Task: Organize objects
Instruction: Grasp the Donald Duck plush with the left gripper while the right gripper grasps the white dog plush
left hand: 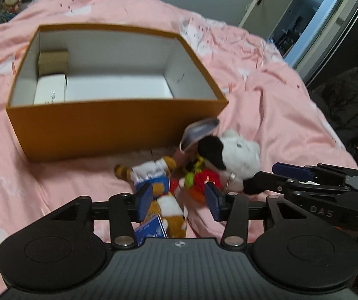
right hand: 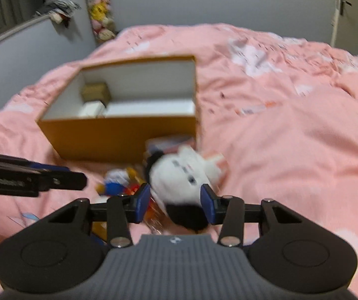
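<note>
Left wrist view reads "DAS" on the right hand-held gripper (left hand: pixel 293 175), jaws apart at the black-and-white plush (left hand: pixel 231 157). Left hand-held gripper (left hand: pixel 180 200) gapes over a tiger toy (left hand: pixel 159 187) on the bed (left hand: pixel 279 95), near the orange box (left hand: pixel 109 125).

Bedspread (left hand: pixel 266 80) — pink, with paler white patches and small dark flecks. Box (left hand: pixel 109 127) — orange-tan outside, white inside; within it a small tan carton (left hand: pixel 53 62) and a white one (left hand: pixel 50 88). Plush toy (left hand: pixel 234 155) white with black patches. Second plush (left hand: pixel 154 175) tan-brown with white top and blue bottom. Between them a knitted piece (left hand: pixel 207 178), red with lime green. Left gripper (left hand: pixel 180 201) black, pads blue. Right gripper (right hand: pixel 175 206) the same black and blue. Wall (right hand: pixel 204 5) grey.
</note>
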Demonstrator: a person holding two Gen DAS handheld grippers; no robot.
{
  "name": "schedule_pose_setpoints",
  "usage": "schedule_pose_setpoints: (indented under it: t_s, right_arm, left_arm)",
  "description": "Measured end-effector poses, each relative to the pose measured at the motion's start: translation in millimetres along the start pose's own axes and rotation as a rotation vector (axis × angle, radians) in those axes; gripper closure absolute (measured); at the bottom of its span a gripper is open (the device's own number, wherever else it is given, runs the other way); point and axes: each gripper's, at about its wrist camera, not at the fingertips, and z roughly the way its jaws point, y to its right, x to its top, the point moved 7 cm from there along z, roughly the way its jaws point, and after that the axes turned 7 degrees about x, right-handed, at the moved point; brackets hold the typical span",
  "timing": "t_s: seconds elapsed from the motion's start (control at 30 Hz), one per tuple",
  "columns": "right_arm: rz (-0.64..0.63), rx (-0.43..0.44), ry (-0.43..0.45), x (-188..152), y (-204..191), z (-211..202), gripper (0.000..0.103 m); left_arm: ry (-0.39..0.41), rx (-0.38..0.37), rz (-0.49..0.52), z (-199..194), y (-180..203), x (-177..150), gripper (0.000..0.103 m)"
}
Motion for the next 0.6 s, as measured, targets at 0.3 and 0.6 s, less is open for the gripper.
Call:
schedule_pose_setpoints:
  t_s: [0.3,0.6]
  right_arm:
    - [0.083,0.027,-0.188,-29.5,9.1,26.9,0.051]
    - [0.212,0.124,-0.289,-47.1,15.9,50.1,0.043]
  left_arm:
    - [-0.068,-0.005,0.007,18.1,2.5,-17.0,0.047]
    - [-0.123,0.059,-0.012,38.9,-8.6,-24.9,0.047]
